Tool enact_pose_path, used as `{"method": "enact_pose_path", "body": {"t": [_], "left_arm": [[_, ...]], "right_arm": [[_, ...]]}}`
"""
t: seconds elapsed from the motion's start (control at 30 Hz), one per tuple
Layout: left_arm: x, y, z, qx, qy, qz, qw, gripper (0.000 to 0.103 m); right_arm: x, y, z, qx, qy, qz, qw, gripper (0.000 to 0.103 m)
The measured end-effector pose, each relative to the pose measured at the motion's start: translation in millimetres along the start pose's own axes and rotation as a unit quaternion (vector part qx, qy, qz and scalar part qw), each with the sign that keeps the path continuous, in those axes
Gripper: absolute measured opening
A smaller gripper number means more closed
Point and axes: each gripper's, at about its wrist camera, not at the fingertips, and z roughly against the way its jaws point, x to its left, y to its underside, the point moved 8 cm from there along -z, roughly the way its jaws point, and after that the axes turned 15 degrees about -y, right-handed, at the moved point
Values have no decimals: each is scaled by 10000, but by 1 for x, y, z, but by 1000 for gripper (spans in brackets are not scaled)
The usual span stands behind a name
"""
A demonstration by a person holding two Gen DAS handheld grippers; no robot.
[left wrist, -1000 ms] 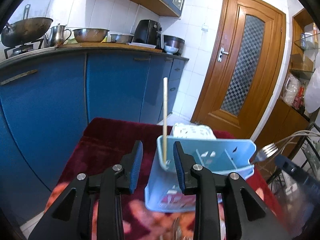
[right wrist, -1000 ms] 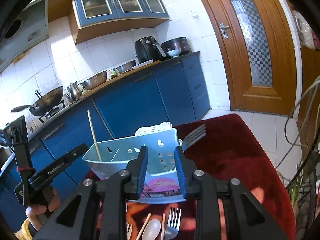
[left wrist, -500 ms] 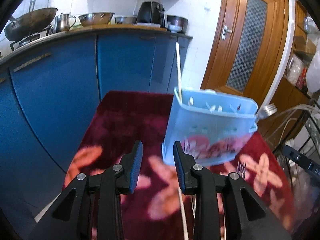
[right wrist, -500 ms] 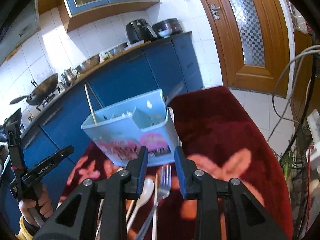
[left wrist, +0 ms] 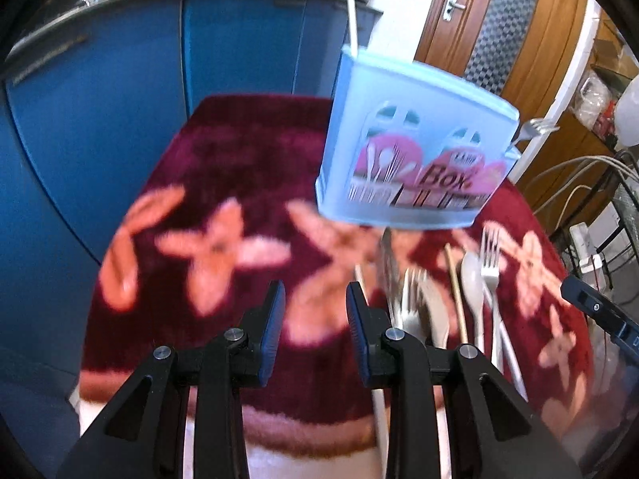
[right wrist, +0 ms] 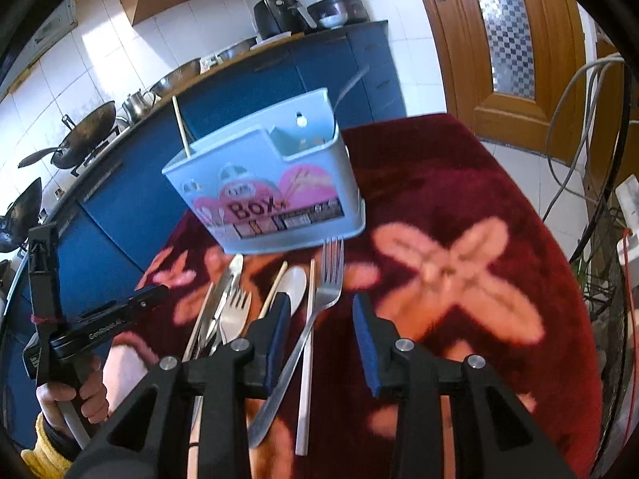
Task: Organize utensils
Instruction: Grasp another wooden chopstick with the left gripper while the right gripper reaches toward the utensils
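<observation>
A light-blue utensil box (left wrist: 415, 139) (right wrist: 271, 183) stands on the dark red floral cloth (right wrist: 439, 199). A chopstick (right wrist: 181, 127) stands upright in it and a fork (left wrist: 535, 127) leans out of its far end. In front of the box lie loose utensils: a long fork (right wrist: 327, 279), a white spoon (right wrist: 293, 283), a white chopstick (right wrist: 307, 359), a short fork (right wrist: 235, 311) and a knife (right wrist: 229, 275). My right gripper (right wrist: 319, 311) hovers over the long fork and white chopstick, its jaws opening, pads touching nothing. My left gripper (left wrist: 314, 303) is open over bare cloth, left of the utensils (left wrist: 439, 291).
Blue kitchen cabinets (left wrist: 120, 99) run behind the table, with woks (right wrist: 80, 139) and pots on the counter. A wooden door (right wrist: 499, 40) is at the back right. Cables (right wrist: 579, 99) hang off the right side. A hand (right wrist: 72, 391) holds the left gripper's handle.
Both grippers have tipped downward and come lower toward the cloth. The box has slid up in both views and the loose utensils have come into sight. The right jaws stand slightly wider.
</observation>
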Motion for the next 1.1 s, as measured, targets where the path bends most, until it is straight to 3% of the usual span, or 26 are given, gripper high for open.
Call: {"method": "enact_pose_path", "body": {"t": [0.43,0.87,1.1], "left_arm": [[-26,26,-10,620,380,-322,9968,32],[-39,18,-28,650,142,-719,9952,32],[-41,12,-32,657,155,-738,9950,11]], "right_arm": [[-16,25,-10,219,131,-257,9993,41],[-23,28,-14,306,143,-278,9990,43],[-24,22,-21,361,165,-214,9990,43]]}}
